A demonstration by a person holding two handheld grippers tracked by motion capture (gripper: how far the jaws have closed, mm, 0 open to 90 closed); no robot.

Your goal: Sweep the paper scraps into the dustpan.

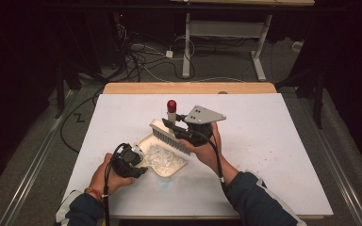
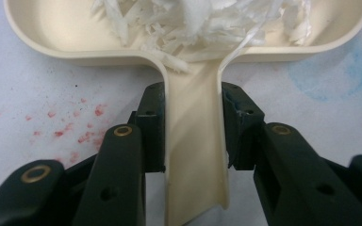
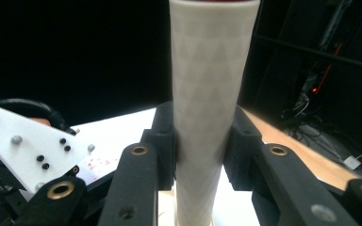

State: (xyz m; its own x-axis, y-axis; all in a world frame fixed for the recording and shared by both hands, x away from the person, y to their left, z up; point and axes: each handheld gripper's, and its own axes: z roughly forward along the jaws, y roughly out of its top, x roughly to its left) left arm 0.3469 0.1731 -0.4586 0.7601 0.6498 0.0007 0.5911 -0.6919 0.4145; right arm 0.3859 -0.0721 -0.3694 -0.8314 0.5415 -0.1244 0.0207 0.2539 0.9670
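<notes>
A cream dustpan [image 1: 147,140] lies on the white table cover with a heap of white shredded scraps [image 1: 162,159] in it. My left gripper [image 1: 140,165] is shut on the dustpan's handle [image 2: 193,155], one jaw on each side of it, in my left gripper [image 2: 193,127] view; the scraps [image 2: 193,19] lie just ahead. My right gripper [image 1: 175,128] is shut on the white handle [image 3: 209,70] of a brush [image 1: 169,137] with a red cap [image 1: 171,104]. The brush hangs bristles down over the pan's far rim. The handle stands upright between the jaws of my right gripper [image 3: 202,136].
The white cover [image 1: 273,155] spreads wide to the right and left of the pan, with a wooden table edge [image 1: 188,88] at the far side. Red specks [image 2: 70,132] and a blue smudge [image 2: 330,70] mark the cover. Cables and desk legs [image 1: 186,47] lie beyond.
</notes>
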